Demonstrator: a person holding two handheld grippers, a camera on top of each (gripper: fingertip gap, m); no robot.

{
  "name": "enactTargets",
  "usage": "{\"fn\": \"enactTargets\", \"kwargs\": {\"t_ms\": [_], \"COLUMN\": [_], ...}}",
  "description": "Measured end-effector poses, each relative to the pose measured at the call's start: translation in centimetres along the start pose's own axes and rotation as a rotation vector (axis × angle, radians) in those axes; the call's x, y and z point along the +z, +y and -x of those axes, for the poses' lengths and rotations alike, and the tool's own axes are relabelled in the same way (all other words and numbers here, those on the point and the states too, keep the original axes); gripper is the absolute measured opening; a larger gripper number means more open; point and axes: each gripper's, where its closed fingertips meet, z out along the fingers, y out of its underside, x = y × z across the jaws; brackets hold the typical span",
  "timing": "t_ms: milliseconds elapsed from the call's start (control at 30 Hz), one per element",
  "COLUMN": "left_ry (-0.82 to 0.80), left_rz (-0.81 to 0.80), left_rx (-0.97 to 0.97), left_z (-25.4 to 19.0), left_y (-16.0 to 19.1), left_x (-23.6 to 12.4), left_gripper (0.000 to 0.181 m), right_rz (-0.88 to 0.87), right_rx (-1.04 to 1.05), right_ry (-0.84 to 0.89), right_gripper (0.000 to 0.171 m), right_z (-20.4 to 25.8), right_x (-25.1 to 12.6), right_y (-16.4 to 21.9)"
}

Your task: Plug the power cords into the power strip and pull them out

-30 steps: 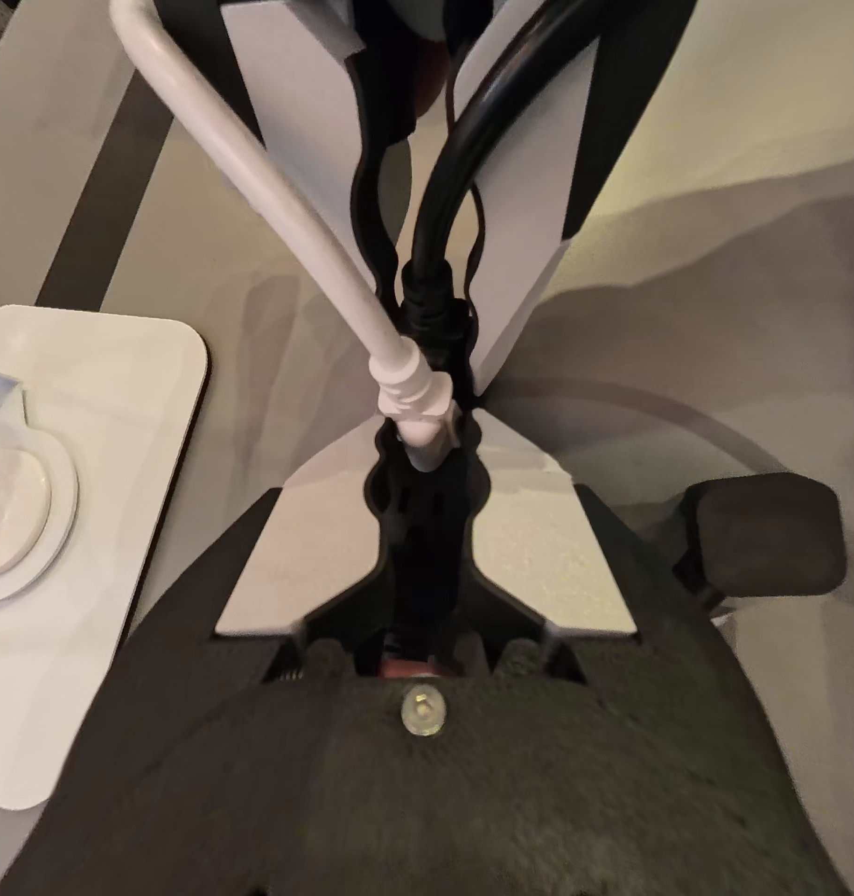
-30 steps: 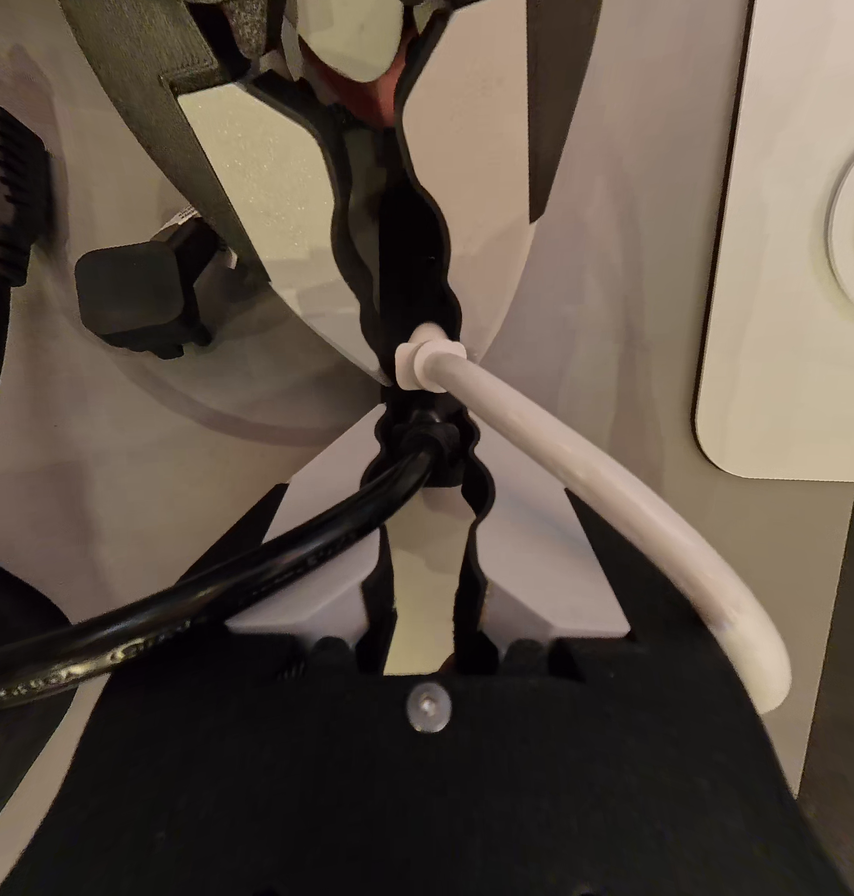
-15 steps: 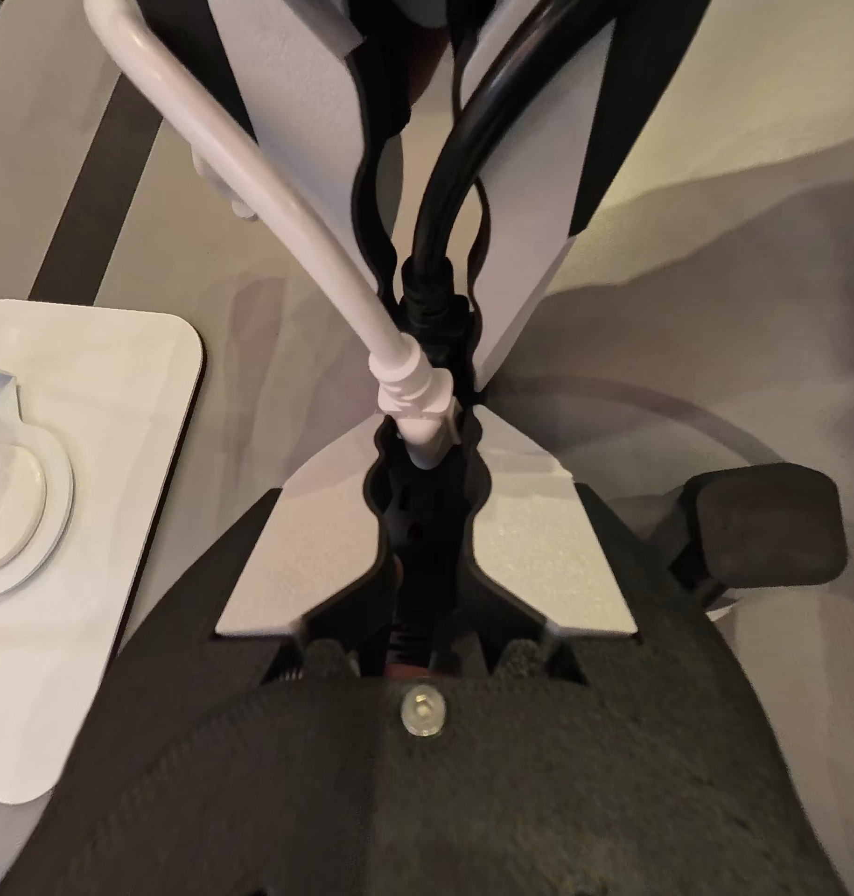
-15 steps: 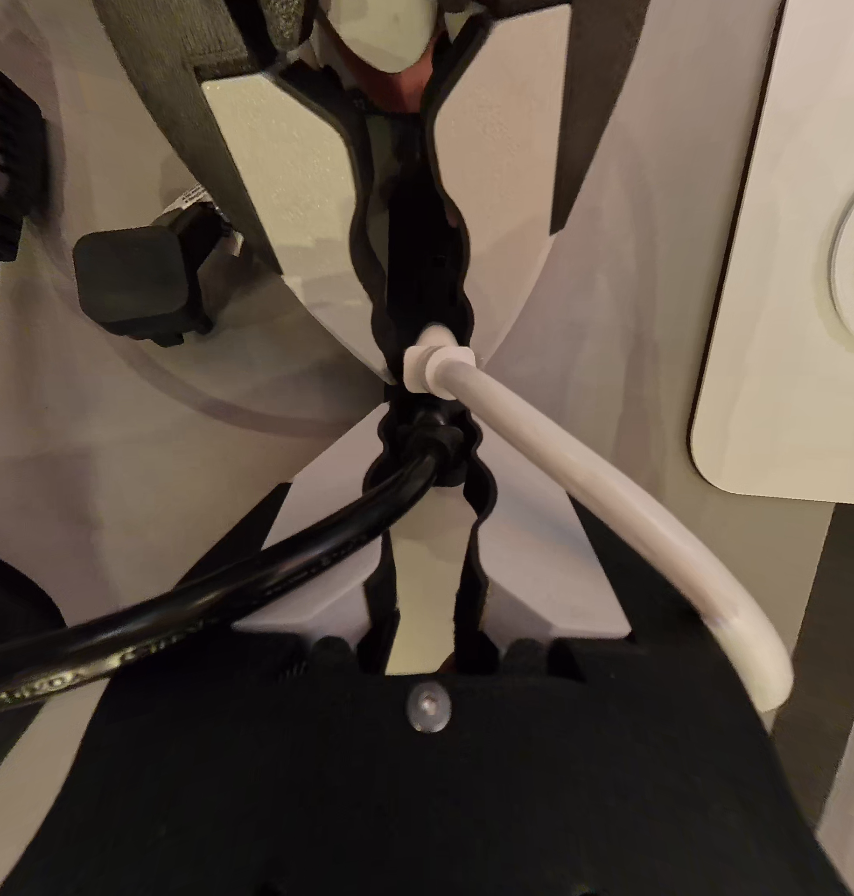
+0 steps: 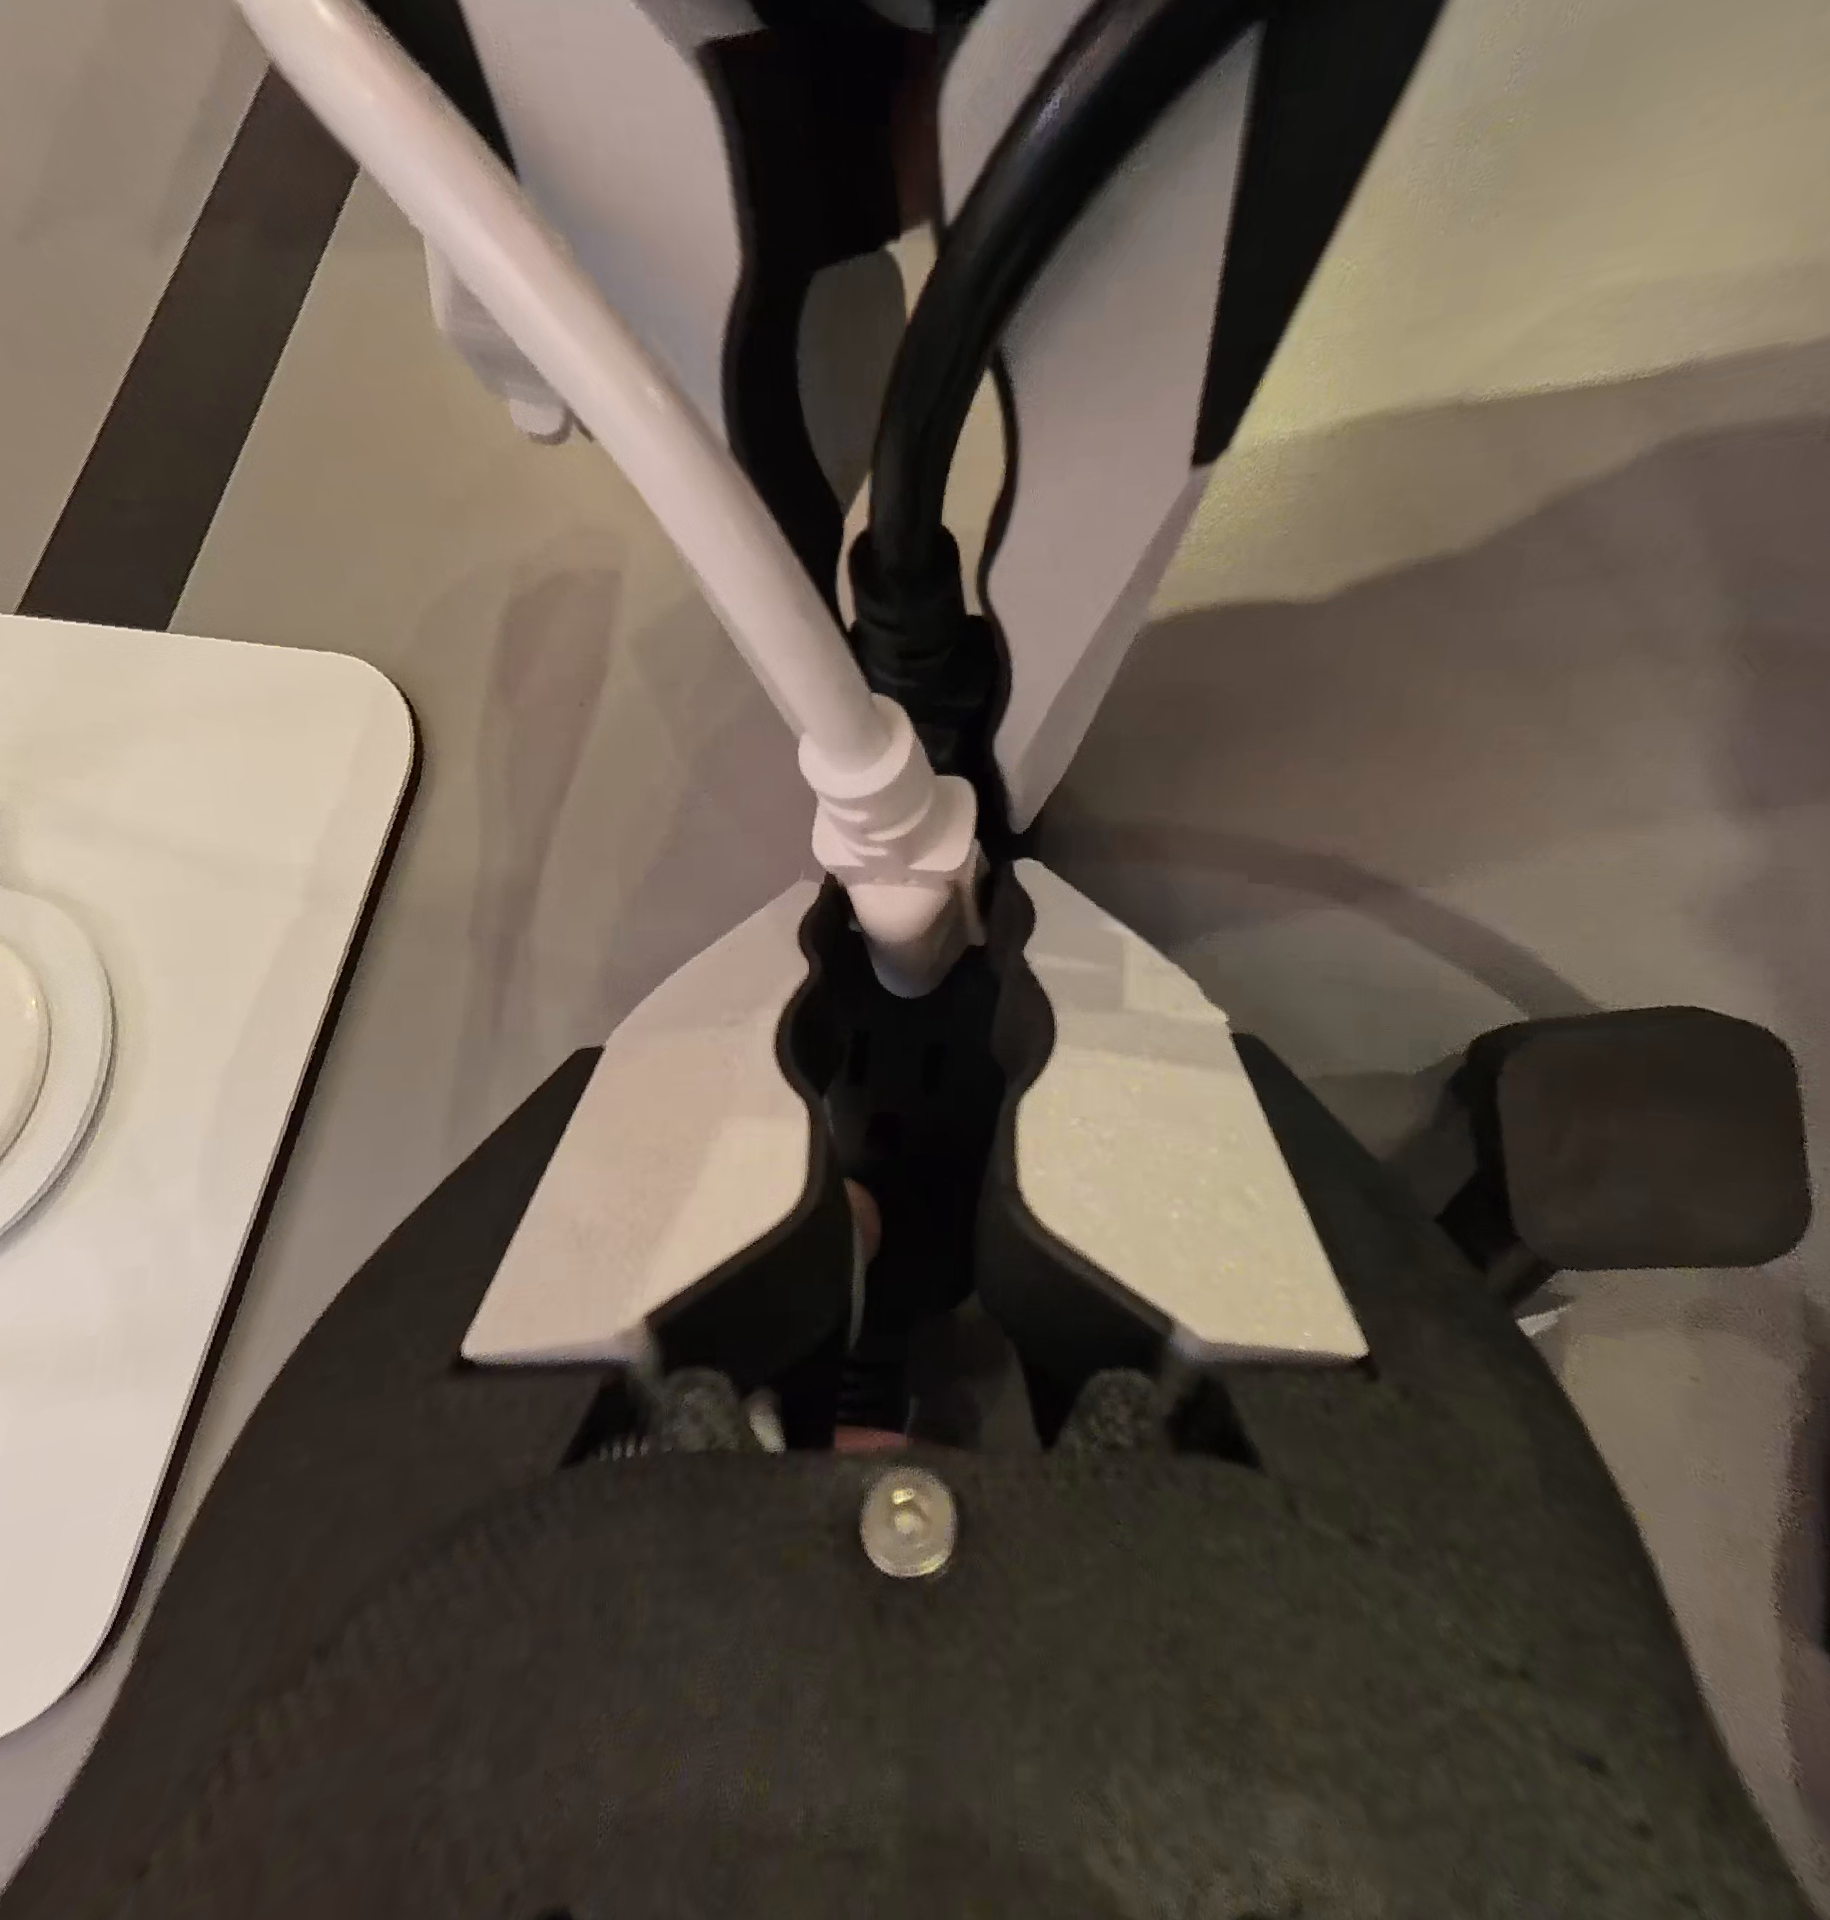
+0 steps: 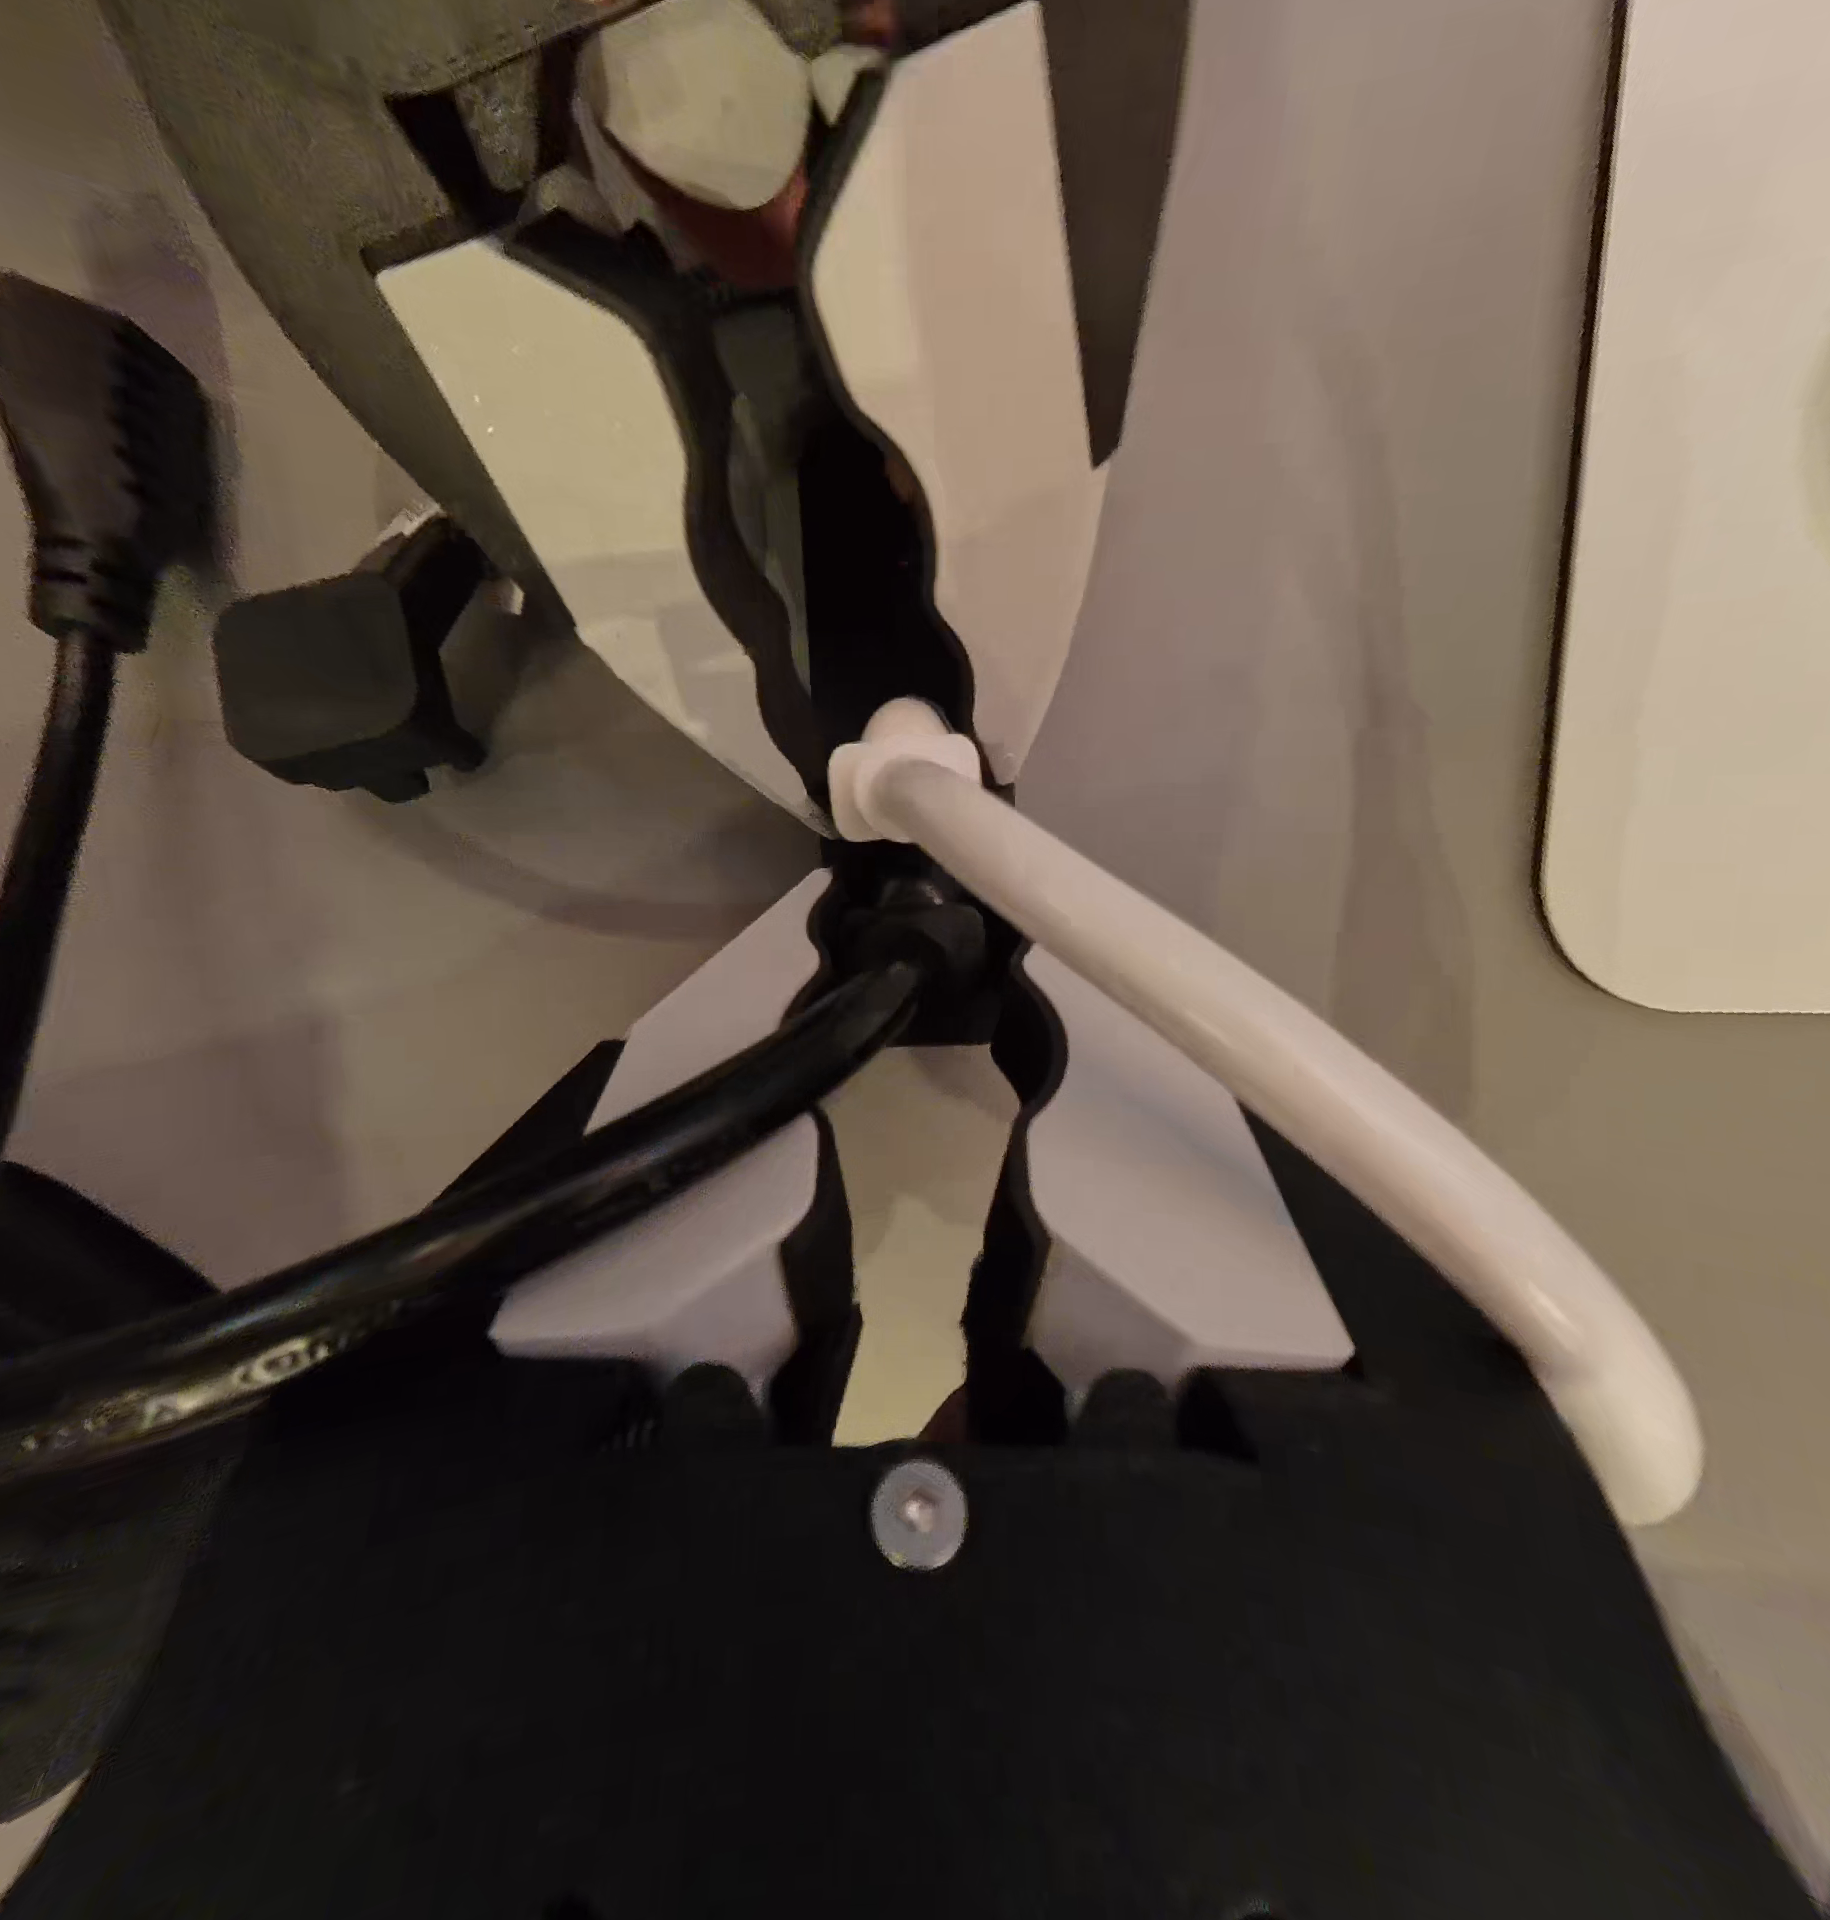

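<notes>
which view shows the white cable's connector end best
The left wrist view: the white cable runs down to its ribbed connector, seen side-on between the left gripper fingertips. The right wrist view shows only the connector's collar, end-on, beyond the right gripper, plus the cable's long curve.

No legible text anywhere. Pale embossed lettering along the black cord (image 6: 578, 1226), near left in the right wrist view, smeared by blur and unreadable. A small white tag (image 6: 409, 523) behind the black block at far left, too small to tell whether printed. No marks, numbers or signs on the white cord (image 5: 620, 374), the white board (image 5: 163, 935) at left or the grey surface (image 5: 1513, 260).
</notes>
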Motion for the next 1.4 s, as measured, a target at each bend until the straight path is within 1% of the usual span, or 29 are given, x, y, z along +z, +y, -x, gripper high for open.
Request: {"fn": "enactTargets", "kwargs": {"t_ms": [167, 333, 533, 600, 700, 733, 767, 833, 867, 900, 1133, 1300, 1400], "left_ry": [-0.003, 0.004, -0.001, 0.010, 0.004, 0.010, 0.014, 0.008, -0.014, -0.013, -0.029, -0.046, -0.037], "left_rz": [-0.005, -0.003, 0.008, 0.002, -0.009, 0.018, 0.051, 0.063, 0.067, 0.078, 0.091, 0.161, 0.167], "left_rx": [-0.001, -0.013, 0.025, 0.043, 0.030, 0.037, 0.046, 0.048, 0.056, 0.061, 0.048, 0.104, 0.099], "left_z": [0.1, 0.0, 0.0, -0.2, 0.2, 0.1, -0.2, -0.5, -0.3, -0.2, -0.2, -0.4, -0.3], "left_y": [0.0, -0.1, -0.4, -0.5, -0.6, -0.3, 0.1, 0.2, 0.2, 0.2, 0.3, 0.5, 0.8], "left_x": [0.0, 0.1, 0.0, -0.4, -1.3, -1.2, -0.8, 0.3, 0.5, 0.5, 0.5, 0.1, 0.2], "left_gripper": [0.026, 0.027, 0.026, 0.030, 0.031, 0.031, 0.035, 0.044, 0.039, 0.039, 0.039, 0.038, 0.040], "right_rz": [-0.060, -0.002, 0.004, 0.000, -0.005, -0.001, 0.002, 0.000, 0.002, 0.003, 0.011, -0.032, -0.029], "right_rx": [0.079, -0.089, -0.064, -0.058, -0.055, -0.060, -0.064, -0.065, -0.067, -0.069, -0.113, -0.087, -0.103], "right_ry": [-0.079, 0.079, 0.062, 0.058, 0.055, 0.057, 0.058, 0.056, 0.058, 0.060, 0.105, 0.074, 0.075], "right_gripper": [0.021, 0.021, 0.022, 0.022, 0.022, 0.022, 0.022, 0.022, 0.022, 0.022, 0.022, 0.022, 0.022], "right_z": [-0.1, 0.0, 0.1, 0.1, 0.1, 0.1, 0.1, 0.1, 0.1, 0.1, 0.1, 0.3, 0.3], "right_x": [-0.1, -0.1, 0.0, 0.0, 0.0, 0.0, 0.0, 0.0, 0.0, 0.0, 0.0, 0.2, 0.2], "right_y": [-0.1, 0.0, 0.1, 0.1, 0.1, 0.1, 0.1, 0.1, 0.1, 0.1, 0.1, -0.3, -0.3]}}
